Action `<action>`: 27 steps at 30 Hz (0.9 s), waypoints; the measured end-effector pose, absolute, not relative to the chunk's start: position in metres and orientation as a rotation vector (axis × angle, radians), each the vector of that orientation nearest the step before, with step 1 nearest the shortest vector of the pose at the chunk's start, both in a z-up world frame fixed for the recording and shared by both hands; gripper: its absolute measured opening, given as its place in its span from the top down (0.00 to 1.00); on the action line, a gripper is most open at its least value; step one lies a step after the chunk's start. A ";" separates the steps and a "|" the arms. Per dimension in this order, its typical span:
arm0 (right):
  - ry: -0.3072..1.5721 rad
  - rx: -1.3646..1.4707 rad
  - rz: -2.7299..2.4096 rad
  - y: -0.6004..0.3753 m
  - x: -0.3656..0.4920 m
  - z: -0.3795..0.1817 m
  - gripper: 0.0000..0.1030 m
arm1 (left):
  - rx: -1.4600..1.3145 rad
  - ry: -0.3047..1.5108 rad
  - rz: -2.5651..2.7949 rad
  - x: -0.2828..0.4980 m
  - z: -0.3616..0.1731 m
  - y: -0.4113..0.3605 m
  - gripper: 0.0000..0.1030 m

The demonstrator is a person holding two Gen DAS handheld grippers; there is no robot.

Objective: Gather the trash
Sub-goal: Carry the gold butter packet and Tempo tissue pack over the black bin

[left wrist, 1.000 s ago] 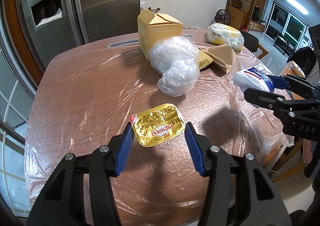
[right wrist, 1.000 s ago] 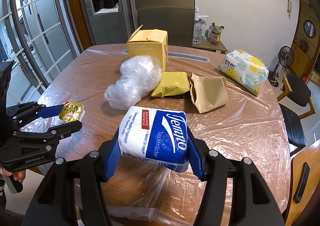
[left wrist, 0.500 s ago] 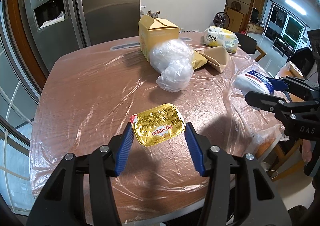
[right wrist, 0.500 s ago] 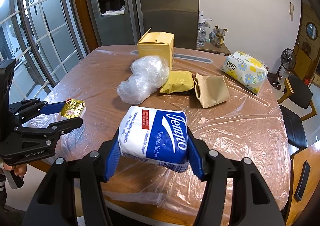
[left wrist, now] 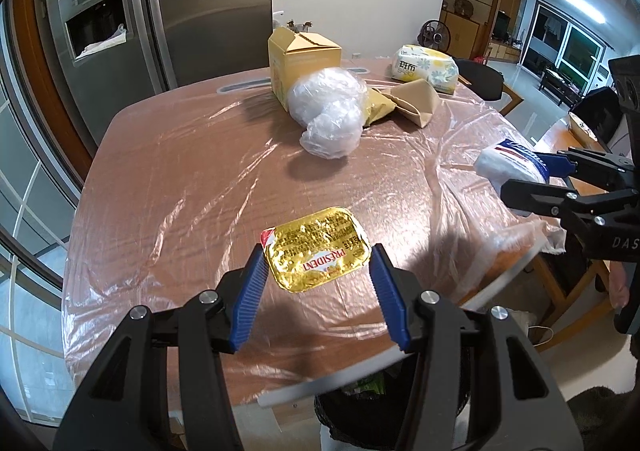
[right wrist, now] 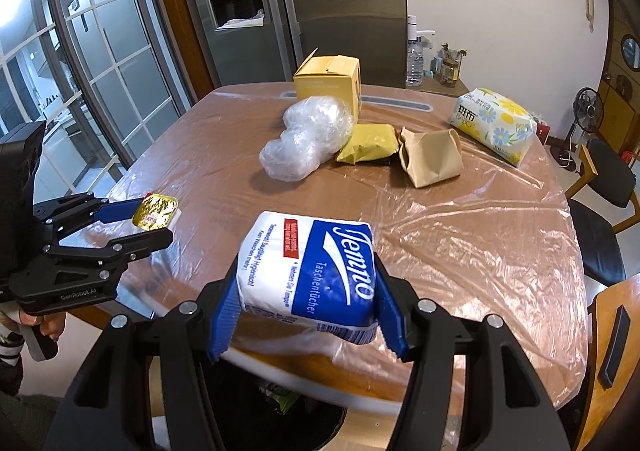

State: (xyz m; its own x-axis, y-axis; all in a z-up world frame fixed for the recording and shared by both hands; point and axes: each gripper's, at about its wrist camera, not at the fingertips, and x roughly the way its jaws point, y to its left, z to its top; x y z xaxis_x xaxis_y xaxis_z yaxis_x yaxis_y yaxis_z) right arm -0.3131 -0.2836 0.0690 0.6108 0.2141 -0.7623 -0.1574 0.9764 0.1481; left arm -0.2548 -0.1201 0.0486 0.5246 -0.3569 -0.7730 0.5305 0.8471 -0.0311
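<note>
Two hand-held claws hover side by side above the near edge of a wooden table (right wrist: pixel 480 235) that is draped in clear plastic film.

On the left, the left claw (left wrist: pixel 316 271) is narrowed onto a small gold foil butter portion (left wrist: pixel 316 247), pinched flat between its blue fingers (left wrist: pixel 248 291) and lifted clear of the table. To its right, the right claw (right wrist: pixel 306 299) grips a blue and white pack of paper tissues (right wrist: pixel 312 271) by its two sides, also in the air. Directly below both claws, just past the table's near edge, the dark rim of a trash bin (right wrist: pixel 320 415) shows with some waste inside.

Further away, near the middle of the table and going left to right, sit a crumpled clear plastic bag (right wrist: pixel 308 135) touching a yellow cardboard box (right wrist: pixel 328 83) behind it, then a yellow pouch (right wrist: pixel 368 143), a folded brown paper bag (right wrist: pixel 432 155), and at the far right a flowered tissue pack (right wrist: pixel 496 123).

Risks from here, as a judgement: the butter portion is thin and held only by its edges, so it could twist or slip out and land on the table or floor instead of the bin. The soft tissue pack could catch the table edge on release. Either claw could also snag the loose film and drag the far items.
</note>
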 end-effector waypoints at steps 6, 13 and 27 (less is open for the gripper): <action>0.900 0.075 0.240 -0.284 -0.329 0.071 0.44 | 0.232 0.871 -0.542 -0.268 0.049 -0.117 0.48; 0.922 0.066 0.274 -0.282 -0.346 0.071 0.44 | 0.247 0.873 -0.550 -0.284 0.051 -0.113 0.48; 0.969 0.026 0.358 -0.267 -0.379 0.067 0.44 | 0.303 0.894 -0.606 -0.321 0.049 -0.112 0.48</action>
